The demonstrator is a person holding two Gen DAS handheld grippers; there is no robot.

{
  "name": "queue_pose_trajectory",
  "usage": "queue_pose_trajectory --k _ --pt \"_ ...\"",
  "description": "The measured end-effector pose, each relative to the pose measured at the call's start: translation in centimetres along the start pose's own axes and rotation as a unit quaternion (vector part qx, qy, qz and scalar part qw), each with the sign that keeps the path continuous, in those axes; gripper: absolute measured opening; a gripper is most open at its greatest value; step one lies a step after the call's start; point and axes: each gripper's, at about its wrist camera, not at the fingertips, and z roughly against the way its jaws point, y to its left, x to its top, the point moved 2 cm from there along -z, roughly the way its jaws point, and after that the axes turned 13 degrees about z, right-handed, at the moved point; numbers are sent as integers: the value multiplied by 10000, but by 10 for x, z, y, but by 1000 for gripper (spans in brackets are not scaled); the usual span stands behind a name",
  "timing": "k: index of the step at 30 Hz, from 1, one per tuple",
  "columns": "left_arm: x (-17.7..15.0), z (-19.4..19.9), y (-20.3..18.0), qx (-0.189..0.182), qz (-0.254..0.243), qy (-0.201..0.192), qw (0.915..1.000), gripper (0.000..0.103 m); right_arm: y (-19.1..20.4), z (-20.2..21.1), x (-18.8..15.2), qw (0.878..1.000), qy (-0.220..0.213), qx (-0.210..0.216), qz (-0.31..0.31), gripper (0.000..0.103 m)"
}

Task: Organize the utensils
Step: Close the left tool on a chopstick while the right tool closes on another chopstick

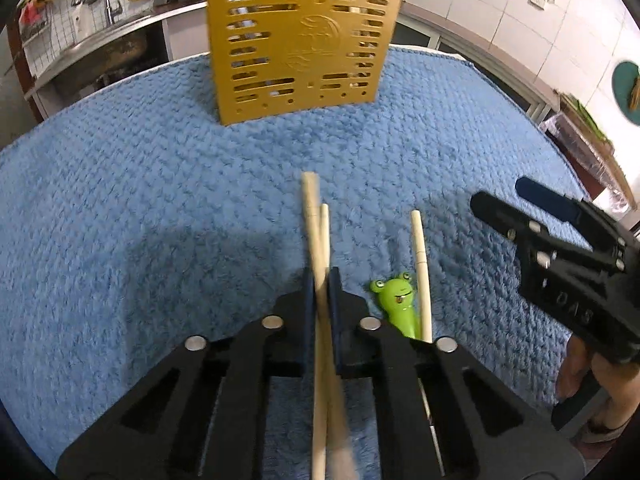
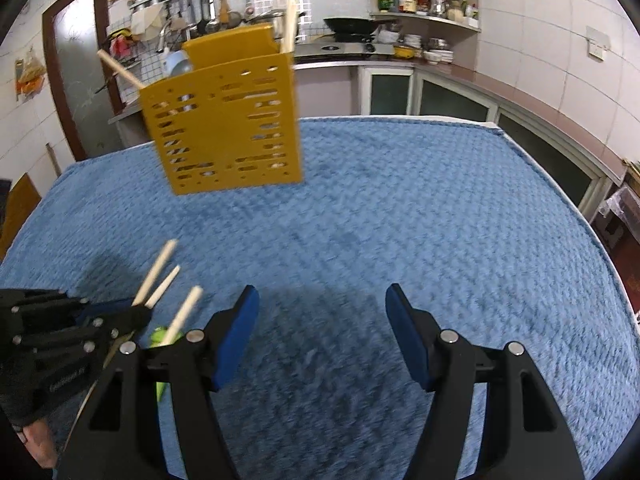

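One blue towel (image 2: 400, 220) covers the surface, with a yellow slotted utensil holder (image 1: 300, 52) standing upright at its far side. The right gripper (image 2: 322, 332) hovers, jaws spread and empty. The left gripper (image 1: 320, 300) pinches two chopsticks (image 1: 316, 216); a third chopstick (image 1: 420, 264) lies just beside a green frog rest (image 1: 396, 300).

- The left tongs (image 1: 320, 280) point steeply down, jaws pinched shut on what they hold.
- The right tongs (image 2: 322, 332) tilt downward beside them, jaws wide apart, a hand (image 1: 592, 384) gripping the handle.
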Motion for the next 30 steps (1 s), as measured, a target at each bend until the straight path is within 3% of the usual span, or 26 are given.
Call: queue_pose_trajectory --k 10,12,16,19,30 --pt "5 16 42 46 506 -133 9986 4 44 3 3 9970 361 683 84 62" --pt "5 21 50 46 570 -163 9982 4 53 1 4 9963 476 704 154 53" --pt "6 25 62 18 672 -186 9976 5 60 -3 7 9951 618 755 146 24" --pt "6 25 69 -6 745 -152 9971 5 59 -6 8 9939 635 899 25 15" --pt "8 20 86 -41 968 5 9953 6 52 -10 26 9926 488 1109 -24 12"
